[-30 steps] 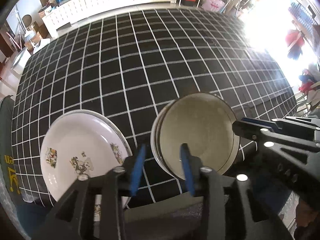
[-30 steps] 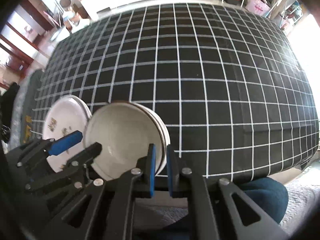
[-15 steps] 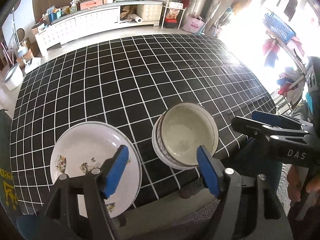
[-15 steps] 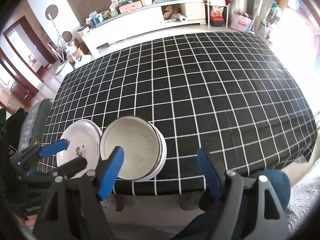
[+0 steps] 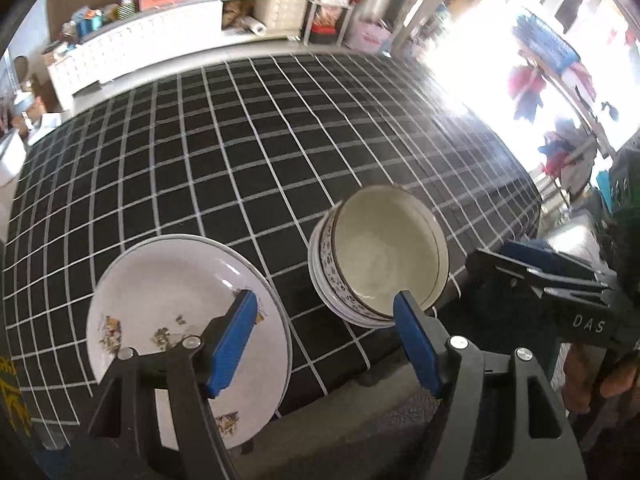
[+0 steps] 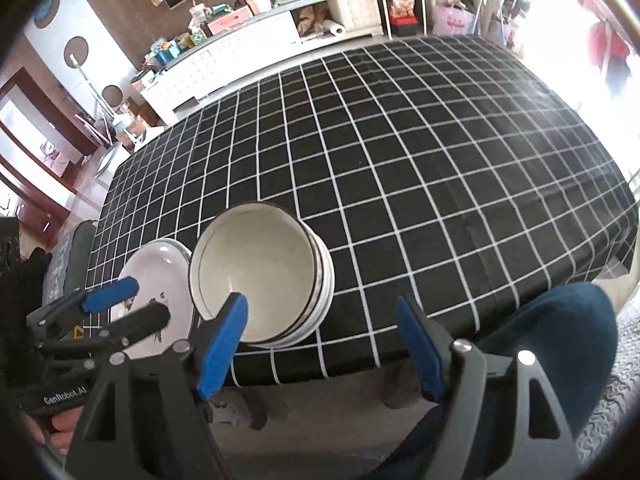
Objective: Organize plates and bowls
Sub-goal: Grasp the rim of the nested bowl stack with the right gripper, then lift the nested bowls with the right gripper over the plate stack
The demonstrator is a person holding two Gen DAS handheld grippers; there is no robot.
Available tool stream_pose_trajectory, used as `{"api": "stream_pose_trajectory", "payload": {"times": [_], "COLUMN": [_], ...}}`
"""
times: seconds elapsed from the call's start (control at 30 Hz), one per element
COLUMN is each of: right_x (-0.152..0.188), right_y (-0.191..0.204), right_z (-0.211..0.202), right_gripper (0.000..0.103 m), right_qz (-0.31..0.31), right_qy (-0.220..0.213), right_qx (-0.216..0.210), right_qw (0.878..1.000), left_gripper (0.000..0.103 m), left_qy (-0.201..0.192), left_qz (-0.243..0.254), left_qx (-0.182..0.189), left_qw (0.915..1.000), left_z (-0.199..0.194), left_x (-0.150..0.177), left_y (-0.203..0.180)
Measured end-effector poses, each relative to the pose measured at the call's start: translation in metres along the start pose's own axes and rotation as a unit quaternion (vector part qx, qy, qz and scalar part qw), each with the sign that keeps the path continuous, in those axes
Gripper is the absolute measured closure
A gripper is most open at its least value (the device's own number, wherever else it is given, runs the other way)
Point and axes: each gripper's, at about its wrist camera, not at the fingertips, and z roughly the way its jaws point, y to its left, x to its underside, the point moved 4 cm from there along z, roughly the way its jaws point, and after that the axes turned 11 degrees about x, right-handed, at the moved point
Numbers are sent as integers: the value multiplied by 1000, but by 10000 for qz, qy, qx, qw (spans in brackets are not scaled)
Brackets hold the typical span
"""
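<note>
A stack of cream bowls (image 5: 384,256) (image 6: 260,276) with dark patterned rims stands near the table's front edge. Left of it lies a stack of white plates (image 5: 172,300) (image 6: 156,276) with cartoon prints. My left gripper (image 5: 322,320) hovers open above the front edge, between plates and bowls, with nothing in its jaws. It also shows at the left of the right wrist view, as the left gripper (image 6: 132,304). My right gripper (image 6: 320,316) is open and empty, drawn back just right of the bowls. The right gripper (image 5: 512,258) sits beside the bowl stack in the left wrist view.
A black tablecloth with a white grid (image 6: 400,160) covers the table and hangs over the front edge. A knee in blue trousers (image 6: 560,320) is below that edge. A hand (image 5: 600,376) holds the right gripper. A white cabinet (image 6: 240,52) lines the far wall.
Both grippers have opened wide and let go of the top bowl's rim. They have drawn back from the stack toward the front edge, and the bowls stay put.
</note>
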Motion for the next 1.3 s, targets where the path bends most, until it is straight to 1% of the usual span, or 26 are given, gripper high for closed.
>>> {"api": "stream_pose_trajectory", "payload": {"times": [0.07, 0.2, 0.27, 0.57, 0.63, 0.77, 0.93, 1.1, 1.2, 1.23, 1.3], "right_x": [-2, -6, -7, -11, -10, -10, -13, -9, -7, -6, -5], "right_y": [0, 3, 4, 2, 3, 5, 7, 1, -3, -4, -6], "right_z": [7, 16, 20, 41, 44, 52, 65, 73, 76, 76, 77], "right_gripper": [23, 23, 23, 23, 23, 23, 23, 23, 24, 25, 33], "right_qz": [97, 173, 217, 412, 441, 494, 577, 638, 657, 653, 694], "right_qy": [75, 163, 218, 510, 574, 712, 934, 1077, 1123, 1119, 1141], "right_qx": [11, 58, 67, 78, 46, -94, -362, -434, -519, -541, -576], "right_qw": [9999, 9997, 9995, 9978, 9974, 9962, 9933, 9912, 9901, 9901, 9894], "left_gripper": [35, 35, 35, 35, 35, 35, 35, 35, 38, 39, 39], "left_qy": [162, 307, 419, 849, 910, 1114, 1239, 1309, 1368, 1379, 1430], "left_qz": [19, 14, -34, -82, -101, -49, -24, -23, 77, 78, 57], "left_qx": [133, 331, 496, 761, 808, 1028, 1085, 1152, 1132, 1128, 1126], "left_qw": [9998, 9990, 9979, 9934, 9925, 9884, 9863, 9847, 9841, 9840, 9833], "left_z": [9, 21, 28, 58, 63, 76, 86, 92, 98, 99, 103], "left_x": [-3, -11, -16, -20, -19, -17, -16, -15, -14, -13, -12], "left_y": [3, 8, 12, 20, 22, 19, 24, 27, 24, 23, 22]}}
